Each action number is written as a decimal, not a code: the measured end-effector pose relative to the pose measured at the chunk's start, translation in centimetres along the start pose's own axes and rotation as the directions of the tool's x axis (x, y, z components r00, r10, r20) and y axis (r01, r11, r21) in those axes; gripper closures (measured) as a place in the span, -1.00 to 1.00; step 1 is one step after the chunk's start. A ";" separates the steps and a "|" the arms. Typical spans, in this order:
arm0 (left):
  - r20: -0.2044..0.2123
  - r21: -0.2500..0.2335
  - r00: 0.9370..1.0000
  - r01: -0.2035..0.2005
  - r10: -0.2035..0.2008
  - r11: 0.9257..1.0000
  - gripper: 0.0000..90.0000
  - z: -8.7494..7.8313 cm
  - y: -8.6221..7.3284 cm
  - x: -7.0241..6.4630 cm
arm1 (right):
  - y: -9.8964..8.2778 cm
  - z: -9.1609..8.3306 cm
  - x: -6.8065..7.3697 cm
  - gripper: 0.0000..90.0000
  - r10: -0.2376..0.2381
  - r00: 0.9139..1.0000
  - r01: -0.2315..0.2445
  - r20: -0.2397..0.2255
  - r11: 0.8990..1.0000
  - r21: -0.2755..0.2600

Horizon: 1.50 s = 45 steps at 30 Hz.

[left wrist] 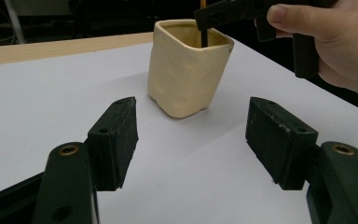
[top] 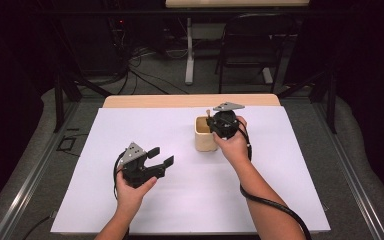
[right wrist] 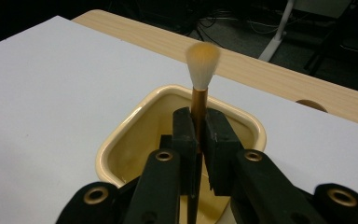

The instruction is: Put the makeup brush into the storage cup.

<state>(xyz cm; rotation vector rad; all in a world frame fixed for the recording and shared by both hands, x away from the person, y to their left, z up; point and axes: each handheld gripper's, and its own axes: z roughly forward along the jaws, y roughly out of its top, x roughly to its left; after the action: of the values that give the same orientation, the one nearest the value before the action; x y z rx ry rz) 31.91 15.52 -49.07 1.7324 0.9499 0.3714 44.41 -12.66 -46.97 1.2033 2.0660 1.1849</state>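
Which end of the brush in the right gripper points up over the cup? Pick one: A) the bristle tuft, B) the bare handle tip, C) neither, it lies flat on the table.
A: the right gripper clamps the brush upright, its pale tuft above the cup.

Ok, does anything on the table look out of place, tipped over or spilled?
Nothing stands out. The cream square ceramic cup stands upright on the white table sheet, with no spill visible. The right gripper holds a brown-handled brush with pale bristles upright over the cup. The left gripper is open, apart from it.
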 end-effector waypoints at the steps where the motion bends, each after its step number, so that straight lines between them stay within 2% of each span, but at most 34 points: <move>1: 0.000 0.000 1.000 0.001 -0.001 1.000 -0.23 0.0 0.0 0.0 | 0.0 0.0 0.0 0.86 0.000 1.000 0.000 0.000 1.000 0.001; 12: 0.004 -0.001 1.000 0.003 -0.003 1.000 -0.23 0.0 0.0 0.0 | 0.0 0.2 0.0 0.75 0.009 1.000 -0.009 -0.010 1.000 0.004; 25: 0.004 0.000 1.000 0.002 -0.002 1.000 -0.23 -0.1 0.0 0.0 | -0.1 0.1 0.3 0.52 0.013 1.000 -0.013 -0.022 1.000 -0.004; 36: 0.003 0.001 1.000 0.001 -0.001 1.000 -0.23 -0.1 0.0 0.0 | -0.5 0.3 0.1 0.18 0.032 0.999 -0.032 -0.015 0.999 0.009; 45: 0.003 0.000 1.000 -0.001 0.001 1.000 -0.23 -0.1 0.0 0.1 | -0.5 0.1 0.4 0.03 0.023 1.000 -0.023 -0.016 1.000 -0.004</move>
<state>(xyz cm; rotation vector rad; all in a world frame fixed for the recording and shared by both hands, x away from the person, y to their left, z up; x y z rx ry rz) 31.90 15.64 -49.00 1.7333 0.9467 0.3689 44.06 -12.38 -47.45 1.2225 2.0650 1.2130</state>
